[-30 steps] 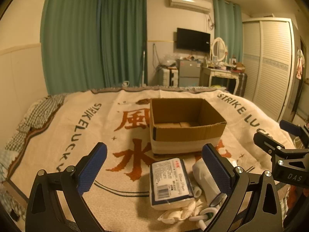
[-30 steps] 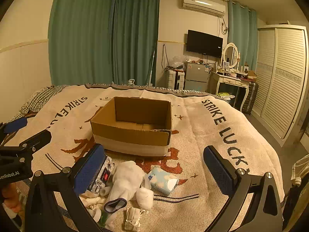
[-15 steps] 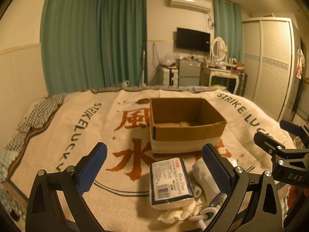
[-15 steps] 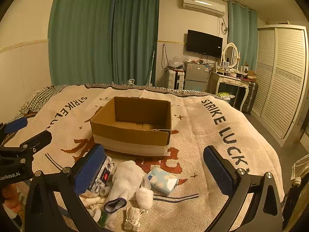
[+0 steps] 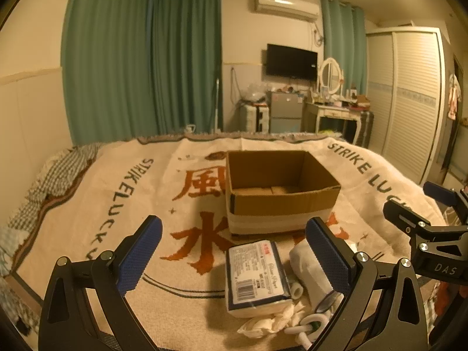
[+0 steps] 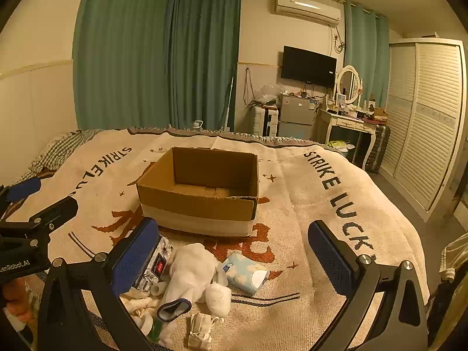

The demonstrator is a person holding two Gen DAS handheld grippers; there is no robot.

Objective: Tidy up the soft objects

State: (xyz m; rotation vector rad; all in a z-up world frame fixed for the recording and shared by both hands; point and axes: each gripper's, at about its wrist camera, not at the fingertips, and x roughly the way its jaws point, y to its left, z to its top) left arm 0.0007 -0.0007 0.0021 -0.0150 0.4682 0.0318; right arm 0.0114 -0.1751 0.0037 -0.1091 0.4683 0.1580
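An open, empty cardboard box (image 5: 278, 193) (image 6: 201, 193) stands mid-bed on a cream blanket. In front of it lies a pile of soft things: a dark-edged tissue pack (image 5: 254, 275) (image 6: 155, 263), a white sock (image 5: 310, 272) (image 6: 190, 275), a light blue tissue packet (image 6: 245, 272), white gloves (image 5: 272, 318) and a small folded mask (image 6: 200, 330). My left gripper (image 5: 234, 260) is open and empty, just short of the pile. My right gripper (image 6: 234, 257) is open and empty, above the pile. Each gripper shows at the edge of the other's view.
The blanket (image 6: 321, 210) covers the whole bed; its right edge drops to the floor by a white wardrobe (image 6: 424, 122). A checked cloth (image 5: 49, 181) lies at the bed's left side. Green curtains, a TV and a dressing table stand beyond the far end.
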